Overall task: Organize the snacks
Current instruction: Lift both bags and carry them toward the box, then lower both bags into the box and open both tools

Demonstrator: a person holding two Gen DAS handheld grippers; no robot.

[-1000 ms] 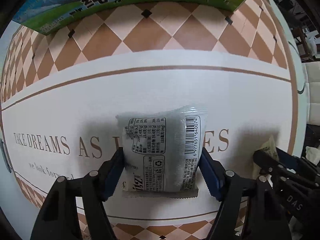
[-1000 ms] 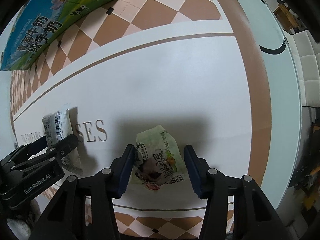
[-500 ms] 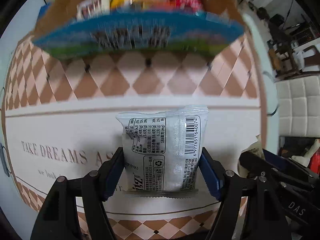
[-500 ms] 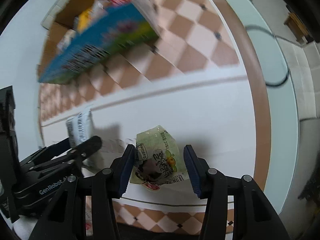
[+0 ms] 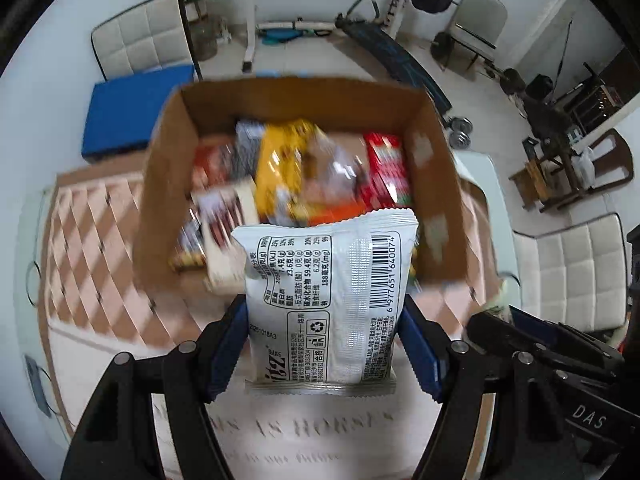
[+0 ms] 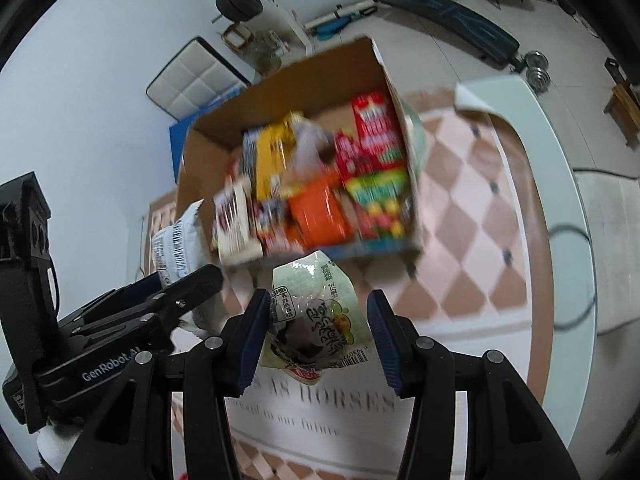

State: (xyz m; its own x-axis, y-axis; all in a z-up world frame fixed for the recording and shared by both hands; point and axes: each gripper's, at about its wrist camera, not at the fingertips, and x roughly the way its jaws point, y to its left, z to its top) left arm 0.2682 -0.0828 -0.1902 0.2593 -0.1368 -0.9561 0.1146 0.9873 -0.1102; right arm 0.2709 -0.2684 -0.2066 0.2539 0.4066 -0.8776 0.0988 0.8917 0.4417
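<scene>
White foil snack packet (image 5: 326, 308) with barcode and nutrition print is pinched upright between the blue pads of the left hand-held gripper (image 5: 324, 344), both pads pressed into its sides. It's held in the air, above the worktop (image 5: 80, 280) with its tan-and-white diamond pattern, just short of the near wall of the open brown cardboard box (image 5: 436, 216). Box stands towards the far edge of the worktop, packed with mixed snack packs: yellow, red, orange, all motion-blurred. Right hand-held gripper (image 6: 316, 334) is clamped on a pale green crinkled snack pouch (image 6: 316, 320) with dark print; left pad touches it, contact at the right pad is hard to tell. Pouch hangs off the worktop too, near the box's front edge. Left unit sits just beside the right one, packet edge visible at (image 6: 176, 248).
</scene>
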